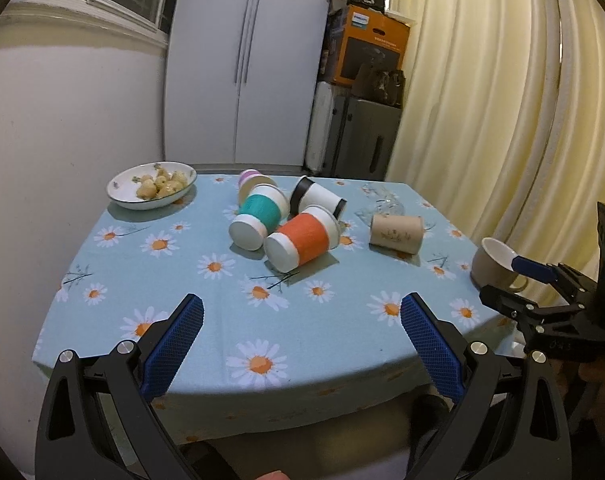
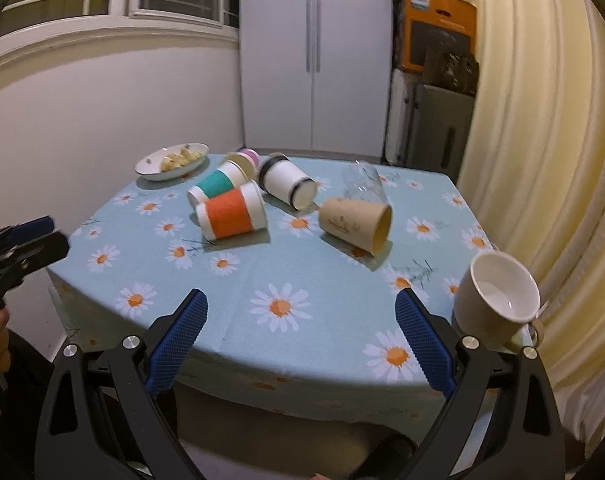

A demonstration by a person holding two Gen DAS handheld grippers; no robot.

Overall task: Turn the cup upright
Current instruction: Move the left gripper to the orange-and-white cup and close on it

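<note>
Several paper cups lie on their sides on the daisy tablecloth (image 1: 206, 320): an orange-sleeved cup (image 1: 302, 242) (image 2: 232, 216), a teal one (image 1: 258, 216) (image 2: 216, 184), a black-banded white one (image 1: 316, 198) (image 2: 288, 180), a pink one (image 1: 250, 180) (image 2: 244, 160) and a tan one (image 1: 396, 234) (image 2: 356, 222). A beige mug (image 1: 496, 266) (image 2: 496, 300) stands upright at the table's right edge. My left gripper (image 1: 302, 320) is open and empty above the near edge. My right gripper (image 2: 300, 314) is open and empty beside the mug; it also shows in the left wrist view (image 1: 542, 280).
A white bowl of food (image 1: 152, 186) (image 2: 172, 160) sits at the far left corner. A clear glass (image 1: 384, 200) (image 2: 362, 182) lies behind the tan cup. A white cabinet (image 1: 242, 60), stacked boxes (image 1: 366, 52) and a cream curtain (image 1: 502, 100) surround the table.
</note>
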